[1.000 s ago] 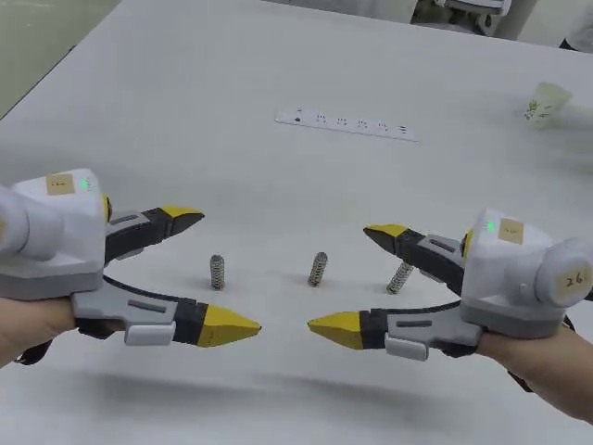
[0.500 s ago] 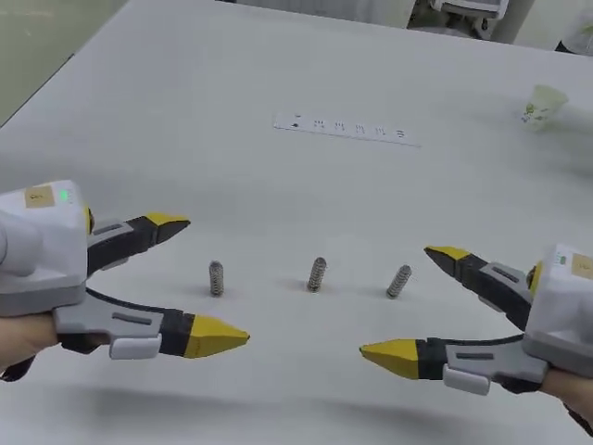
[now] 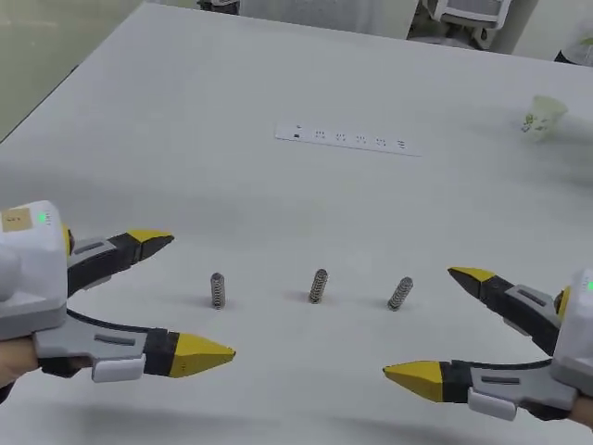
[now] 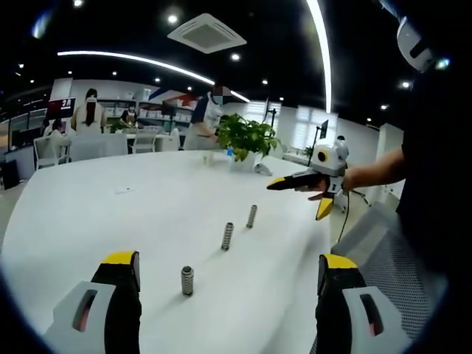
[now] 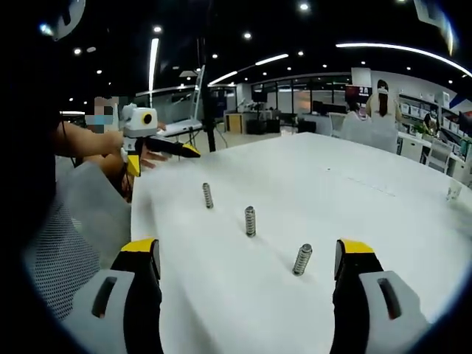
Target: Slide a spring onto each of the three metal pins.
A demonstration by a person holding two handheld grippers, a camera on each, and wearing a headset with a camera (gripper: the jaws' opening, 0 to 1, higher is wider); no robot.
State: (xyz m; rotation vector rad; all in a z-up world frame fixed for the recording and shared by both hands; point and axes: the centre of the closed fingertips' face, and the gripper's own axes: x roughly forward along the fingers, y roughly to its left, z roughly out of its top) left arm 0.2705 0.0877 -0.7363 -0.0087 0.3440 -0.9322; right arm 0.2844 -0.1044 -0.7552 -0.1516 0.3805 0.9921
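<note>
Three short grey coiled metal springs (image 3: 318, 286) stand in a row at lower centre on the white tabletop (image 3: 278, 204), flanked by left tongs (image 3: 201, 296) and right tongs (image 3: 419, 323), both wide apart and empty; a stray nudge could topple the leaning rightmost one.

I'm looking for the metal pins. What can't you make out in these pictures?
- Pins: coils of the left spring, middle spring and right spring hide whatever is inside, all views.
- Right gripper: head view's edge cuts off its body.
- Paper cup: print too small, head view.
</note>
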